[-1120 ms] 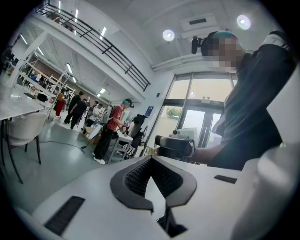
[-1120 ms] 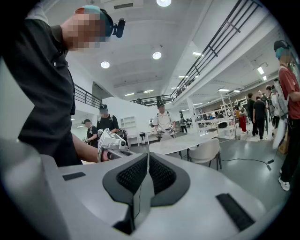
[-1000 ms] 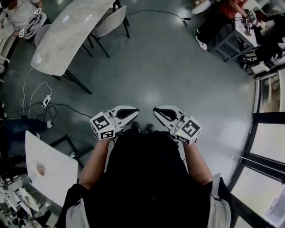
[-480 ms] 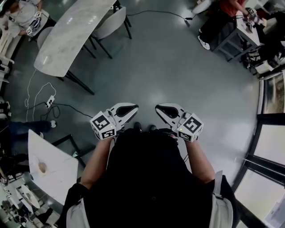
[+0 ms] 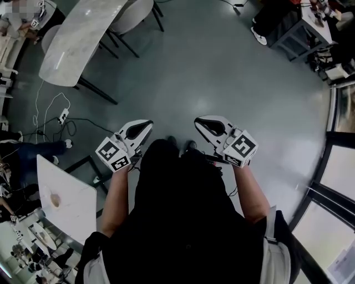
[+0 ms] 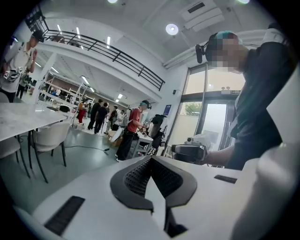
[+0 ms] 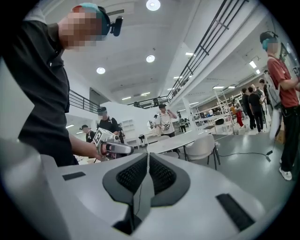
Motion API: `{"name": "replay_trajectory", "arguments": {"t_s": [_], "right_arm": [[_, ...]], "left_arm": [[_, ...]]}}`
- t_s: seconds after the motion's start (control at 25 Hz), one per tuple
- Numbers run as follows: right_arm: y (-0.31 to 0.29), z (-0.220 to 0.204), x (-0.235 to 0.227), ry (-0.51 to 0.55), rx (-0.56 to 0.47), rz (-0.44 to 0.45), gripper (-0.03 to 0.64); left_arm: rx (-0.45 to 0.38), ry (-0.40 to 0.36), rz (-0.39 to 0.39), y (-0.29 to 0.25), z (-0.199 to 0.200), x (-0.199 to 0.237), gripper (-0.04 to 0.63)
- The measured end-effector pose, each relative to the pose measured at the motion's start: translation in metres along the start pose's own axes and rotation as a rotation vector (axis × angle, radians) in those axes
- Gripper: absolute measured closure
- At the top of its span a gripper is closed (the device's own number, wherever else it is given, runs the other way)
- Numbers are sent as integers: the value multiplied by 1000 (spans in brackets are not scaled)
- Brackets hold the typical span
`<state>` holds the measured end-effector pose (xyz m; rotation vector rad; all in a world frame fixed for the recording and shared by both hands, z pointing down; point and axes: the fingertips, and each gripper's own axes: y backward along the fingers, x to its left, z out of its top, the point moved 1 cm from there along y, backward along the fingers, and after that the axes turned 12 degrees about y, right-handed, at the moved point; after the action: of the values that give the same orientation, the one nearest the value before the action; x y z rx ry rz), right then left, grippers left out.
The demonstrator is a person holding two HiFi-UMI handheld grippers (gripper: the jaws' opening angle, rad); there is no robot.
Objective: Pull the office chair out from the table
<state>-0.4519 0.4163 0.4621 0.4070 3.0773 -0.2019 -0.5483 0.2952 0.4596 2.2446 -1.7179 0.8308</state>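
Close in front of the person's dark shirt (image 5: pixel 183 222), the left gripper (image 5: pixel 145 125) and the right gripper (image 5: pixel 201 123) are held side by side above the grey floor (image 5: pixel 222 72), each with its fingers pressed together on nothing. A small white table (image 5: pixel 66 199) stands by the person's left side. Farther off at the upper left, well apart from both grippers, the chair (image 5: pixel 133 10) is tucked against the long marble table (image 5: pixel 77 39), with cables (image 5: pixel 50 111) lying on the floor near that table's end.
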Motion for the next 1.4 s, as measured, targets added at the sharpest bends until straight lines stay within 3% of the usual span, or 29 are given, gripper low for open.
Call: {"name": "replay_trajectory", "arguments": {"t_s": [0.16, 0.4, 0.88, 1.08, 1.4], "right_arm": [[-7, -5, -2, 24, 33, 12, 591], [-27, -5, -32, -31, 56, -22, 591], [-151, 14, -68, 0, 183, 32, 591], [-179, 32, -88, 32, 193, 19, 591], [-179, 32, -157, 34, 180, -17, 591]], "left_arm": [[2, 18, 20, 5, 2, 17, 583], [21, 42, -10, -9, 17, 53, 583], [-50, 137, -35, 25, 59, 161, 583], [-66, 142, -32, 36, 77, 197, 583], [-49, 132, -53, -21, 106, 228, 583]]}}
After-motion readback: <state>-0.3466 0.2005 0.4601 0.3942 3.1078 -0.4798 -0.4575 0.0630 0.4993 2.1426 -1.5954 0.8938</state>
